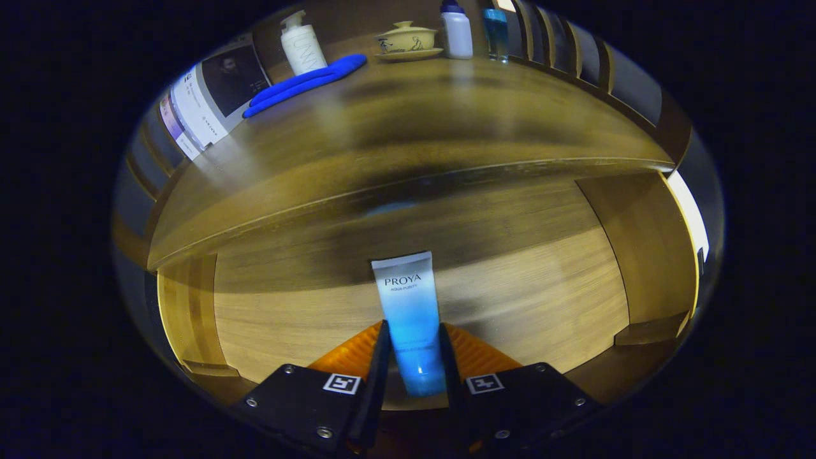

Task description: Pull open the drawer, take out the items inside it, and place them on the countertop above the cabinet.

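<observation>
Gripper (413,357) with both fingers pinching the lower end of the blue-and-white plastic cosmetic tube (408,312), held above the open wooden drawer (548,306); a firm, level lift should carry it onto the glossy wooden countertop (408,127) above that drawer.
</observation>
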